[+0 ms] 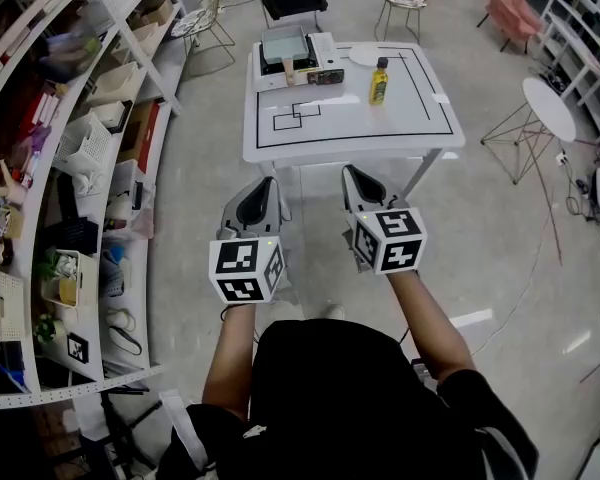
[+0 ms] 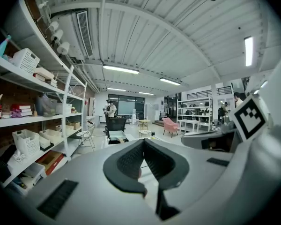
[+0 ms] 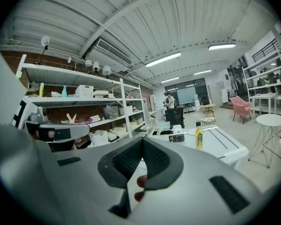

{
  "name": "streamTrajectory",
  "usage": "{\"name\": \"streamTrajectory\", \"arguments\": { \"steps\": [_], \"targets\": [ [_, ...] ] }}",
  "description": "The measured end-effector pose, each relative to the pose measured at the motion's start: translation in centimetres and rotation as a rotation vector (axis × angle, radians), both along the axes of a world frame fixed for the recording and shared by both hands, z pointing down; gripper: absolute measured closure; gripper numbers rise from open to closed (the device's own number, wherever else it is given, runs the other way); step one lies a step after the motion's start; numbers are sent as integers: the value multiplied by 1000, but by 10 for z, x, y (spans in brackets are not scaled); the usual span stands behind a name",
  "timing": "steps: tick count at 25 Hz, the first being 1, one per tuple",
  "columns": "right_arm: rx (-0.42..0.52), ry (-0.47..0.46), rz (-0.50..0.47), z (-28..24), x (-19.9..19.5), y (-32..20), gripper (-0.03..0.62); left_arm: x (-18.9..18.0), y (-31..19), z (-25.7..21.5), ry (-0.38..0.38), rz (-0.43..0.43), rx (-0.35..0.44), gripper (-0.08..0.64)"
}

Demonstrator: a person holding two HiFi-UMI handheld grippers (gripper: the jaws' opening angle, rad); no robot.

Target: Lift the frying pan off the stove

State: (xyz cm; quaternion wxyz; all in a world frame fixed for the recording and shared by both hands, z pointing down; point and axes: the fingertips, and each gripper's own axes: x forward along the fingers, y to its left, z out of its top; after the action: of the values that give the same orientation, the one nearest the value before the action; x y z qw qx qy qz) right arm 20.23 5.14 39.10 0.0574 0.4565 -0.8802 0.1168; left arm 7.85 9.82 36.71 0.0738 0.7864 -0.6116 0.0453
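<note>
The shelf rack (image 1: 140, 268) runs along the left of the counter (image 1: 360, 118). I stand well short of the counter's near edge, holding both tools level in front of me. The stove (image 1: 325, 75) sits at the counter's far left corner, and the pan (image 1: 285, 43), a square grey one, rests on top of it. A yellow bottle (image 1: 379, 81) stands on the counter just right of the stove. My left hand-held gripper (image 1: 268, 183) is clenched on nothing, and my right hand-held gripper (image 1: 350, 173) is clenched and empty too, both well apart from the counter.
</note>
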Motion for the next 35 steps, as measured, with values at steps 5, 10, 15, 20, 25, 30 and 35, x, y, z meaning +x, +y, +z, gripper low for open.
{"name": "streamTrajectory", "arguments": {
  "steps": [5, 10, 15, 20, 25, 30, 35],
  "targets": [
    [-5, 1, 3, 5, -5, -13, 591, -5, -12, 3, -9, 3, 3, 549],
    [-2, 16, -4, 6, -22, -33, 591, -21, -33, 7, 3, 1, 0, 548],
    [-6, 26, 2, 10, -40, -62, 591, -38, -64, 10, 35, 25, -14, 549],
    [-11, 31, 16, 10, -56, -99, 591, -58, -102, 10, 65, 33, -31, 549],
    [-21, 42, 39, 10, -72, -137, 591, -77, -143, 9, 78, 46, -42, 549],
    [-27, 54, 62, 5, -93, -170, 591, -100, -178, 7, 101, 77, -56, 548],
    [-39, 68, 74, 2, -122, -198, 591, -128, -208, 6, 113, 104, -69, 548]
  ]
}}
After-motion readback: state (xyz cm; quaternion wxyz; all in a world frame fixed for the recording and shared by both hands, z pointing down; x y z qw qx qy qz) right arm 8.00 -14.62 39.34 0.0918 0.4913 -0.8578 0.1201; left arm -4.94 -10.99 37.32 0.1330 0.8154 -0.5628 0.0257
